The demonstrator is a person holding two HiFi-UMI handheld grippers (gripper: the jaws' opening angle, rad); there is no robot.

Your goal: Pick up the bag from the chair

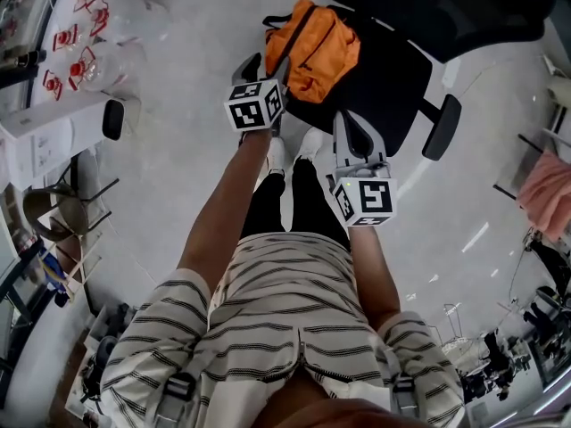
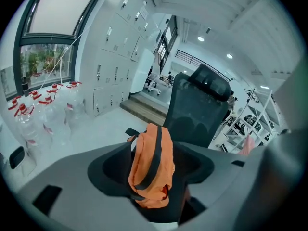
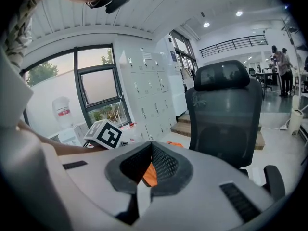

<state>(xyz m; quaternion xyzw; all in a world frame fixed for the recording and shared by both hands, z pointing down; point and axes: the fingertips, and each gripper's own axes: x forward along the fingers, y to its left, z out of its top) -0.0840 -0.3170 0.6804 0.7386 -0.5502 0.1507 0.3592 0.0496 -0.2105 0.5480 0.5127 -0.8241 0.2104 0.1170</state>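
Note:
An orange bag point(image 1: 314, 50) with black straps lies on the seat of a black office chair point(image 1: 393, 83). My left gripper point(image 1: 266, 68) hovers at the bag's left side, jaws open. In the left gripper view the bag point(image 2: 151, 165) stands between the spread jaws of the left gripper point(image 2: 154, 150), and no pad presses on it. My right gripper point(image 1: 346, 123) hangs over the seat's near edge, short of the bag, with its tips together and nothing held. In the right gripper view the right gripper point(image 3: 151, 146) has only an orange sliver of bag point(image 3: 149, 173) showing behind its pads, in front of the chair back point(image 3: 226, 119).
Several clear water bottles with red caps point(image 1: 85, 25) stand on the floor at the upper left. A white desk point(image 1: 45, 132) and a chair frame point(image 1: 53, 205) are at the left. The chair's armrest point(image 1: 442, 127) juts right. A pink cloth point(image 1: 546, 194) hangs at the right edge.

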